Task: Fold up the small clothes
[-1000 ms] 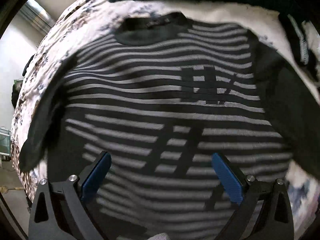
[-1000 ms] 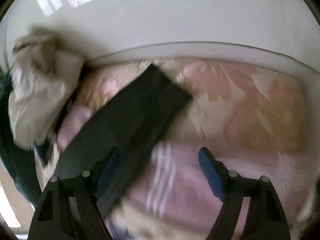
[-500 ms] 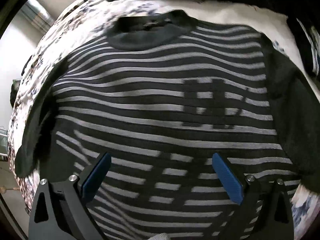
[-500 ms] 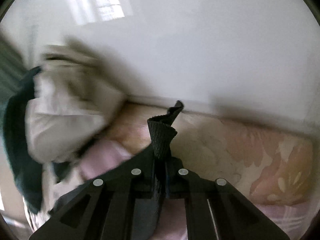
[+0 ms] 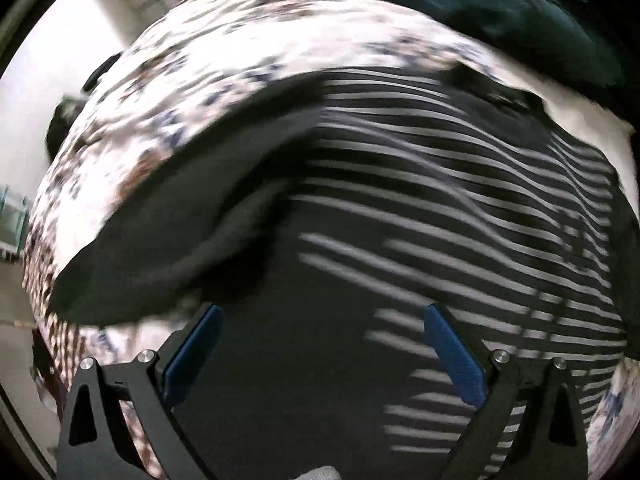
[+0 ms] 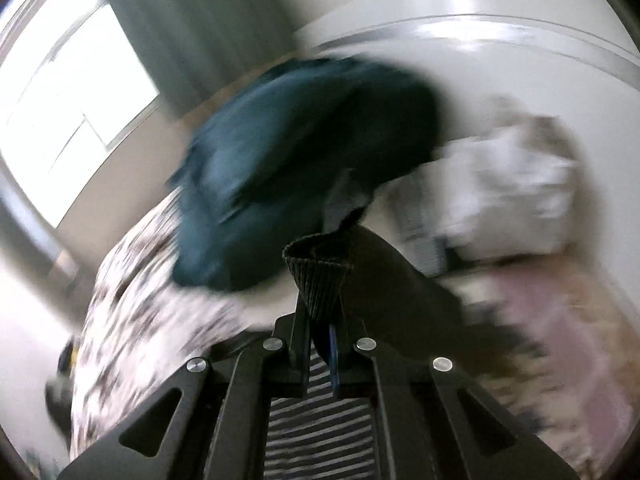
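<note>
Right gripper (image 6: 320, 340): now pinching the ribbed sleeve cuff (image 6: 318, 276), lifted at 12 o'clock.
Left gripper (image 5: 320, 354): spread, empty, shifted toward the other sleeve (image 5: 168, 232).
Striped sweater (image 5: 460, 208): flat on bed (image 5: 240, 40); sleeve fold begins.

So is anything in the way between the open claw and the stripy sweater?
Nothing visible. The left claw hangs open right over the striped sweater, with only its own black sleeve lying off to the side.
</note>
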The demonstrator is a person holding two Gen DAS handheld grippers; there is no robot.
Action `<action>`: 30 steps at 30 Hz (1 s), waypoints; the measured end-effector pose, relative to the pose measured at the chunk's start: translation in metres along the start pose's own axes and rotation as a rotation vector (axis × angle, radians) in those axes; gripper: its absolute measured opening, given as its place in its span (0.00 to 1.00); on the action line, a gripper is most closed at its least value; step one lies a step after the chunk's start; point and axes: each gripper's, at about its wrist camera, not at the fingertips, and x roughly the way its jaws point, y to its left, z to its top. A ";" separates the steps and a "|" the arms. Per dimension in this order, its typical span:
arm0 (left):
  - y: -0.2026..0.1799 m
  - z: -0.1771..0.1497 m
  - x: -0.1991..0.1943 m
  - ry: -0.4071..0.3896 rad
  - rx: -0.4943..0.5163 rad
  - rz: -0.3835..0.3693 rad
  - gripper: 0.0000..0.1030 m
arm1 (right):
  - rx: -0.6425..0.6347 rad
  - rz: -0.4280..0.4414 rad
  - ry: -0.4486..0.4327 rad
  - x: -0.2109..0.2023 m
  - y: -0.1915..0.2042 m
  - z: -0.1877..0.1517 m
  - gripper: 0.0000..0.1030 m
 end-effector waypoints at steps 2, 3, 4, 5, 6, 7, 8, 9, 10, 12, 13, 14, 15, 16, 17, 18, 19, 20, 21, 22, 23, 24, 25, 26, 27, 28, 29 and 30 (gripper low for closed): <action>0.031 0.000 0.003 -0.004 -0.037 0.019 1.00 | -0.065 0.060 0.080 0.035 0.063 -0.025 0.07; 0.048 -0.001 0.006 -0.004 -0.056 0.033 1.00 | -0.112 0.080 0.122 0.055 0.096 -0.044 0.07; 0.062 -0.001 0.009 -0.002 -0.071 0.044 1.00 | -0.161 0.088 0.158 0.076 0.128 -0.067 0.07; 0.080 -0.001 0.013 0.002 -0.092 0.055 1.00 | -0.192 0.090 0.185 0.091 0.142 -0.085 0.07; 0.095 0.000 0.018 0.008 -0.111 0.064 1.00 | -0.247 0.083 0.229 0.117 0.166 -0.108 0.07; 0.109 0.000 0.023 0.016 -0.128 0.072 1.00 | -0.293 0.066 0.265 0.141 0.186 -0.132 0.07; 0.122 -0.001 0.027 0.022 -0.145 0.076 1.00 | -0.333 0.055 0.299 0.160 0.201 -0.153 0.07; 0.134 -0.001 0.031 0.026 -0.162 0.081 1.00 | -0.367 0.044 0.323 0.175 0.211 -0.172 0.07; 0.146 -0.001 0.036 0.028 -0.179 0.087 1.00 | -0.404 0.028 0.339 0.185 0.218 -0.191 0.07; 0.165 -0.002 0.042 0.034 -0.203 0.092 1.00 | -0.473 0.003 0.373 0.203 0.231 -0.230 0.07; 0.173 -0.003 0.046 0.036 -0.215 0.094 1.00 | -0.505 -0.004 0.386 0.208 0.237 -0.242 0.07; 0.178 -0.005 0.048 0.038 -0.220 0.098 1.00 | -0.531 -0.008 0.395 0.213 0.236 -0.253 0.07; 0.185 -0.006 0.051 0.043 -0.226 0.099 1.00 | -0.544 -0.010 0.401 0.218 0.237 -0.264 0.07; 0.191 -0.007 0.055 0.050 -0.234 0.097 1.00 | -0.561 -0.011 0.402 0.220 0.242 -0.272 0.07; 0.193 -0.009 0.056 0.054 -0.240 0.097 1.00 | -0.578 -0.017 0.406 0.228 0.248 -0.277 0.07; 0.197 -0.010 0.057 0.057 -0.251 0.096 1.00 | -0.602 -0.028 0.417 0.230 0.249 -0.281 0.07; 0.201 -0.011 0.058 0.062 -0.263 0.093 1.00 | -0.610 -0.037 0.420 0.236 0.250 -0.286 0.07; 0.205 -0.012 0.058 0.068 -0.276 0.088 1.00 | -0.614 -0.043 0.434 0.243 0.251 -0.291 0.08; 0.212 -0.014 0.058 0.074 -0.294 0.078 1.00 | -0.600 -0.040 0.484 0.246 0.246 -0.291 0.10; 0.220 -0.017 0.057 0.081 -0.318 0.067 1.00 | -0.584 -0.043 0.525 0.255 0.246 -0.296 0.24; 0.226 -0.020 0.057 0.089 -0.337 0.057 1.00 | -0.545 -0.047 0.559 0.250 0.236 -0.290 0.46; 0.236 -0.025 0.056 0.102 -0.369 0.040 1.00 | -0.499 -0.043 0.563 0.242 0.226 -0.282 0.58; 0.245 -0.030 0.057 0.114 -0.399 0.023 1.00 | -0.469 -0.041 0.554 0.242 0.220 -0.283 0.67; 0.256 -0.037 0.058 0.132 -0.441 -0.002 1.00 | -0.421 -0.059 0.537 0.227 0.206 -0.274 0.68; 0.270 -0.047 0.061 0.166 -0.497 -0.037 1.00 | -0.399 -0.080 0.529 0.219 0.195 -0.269 0.69; 0.283 -0.057 0.066 0.200 -0.558 -0.089 1.00 | -0.378 -0.097 0.524 0.211 0.185 -0.264 0.80; 0.294 -0.066 0.071 0.224 -0.612 -0.133 1.00 | -0.354 -0.113 0.519 0.204 0.176 -0.261 0.91; 0.310 -0.079 0.078 0.250 -0.695 -0.185 1.00 | -0.332 -0.129 0.515 0.196 0.165 -0.257 0.93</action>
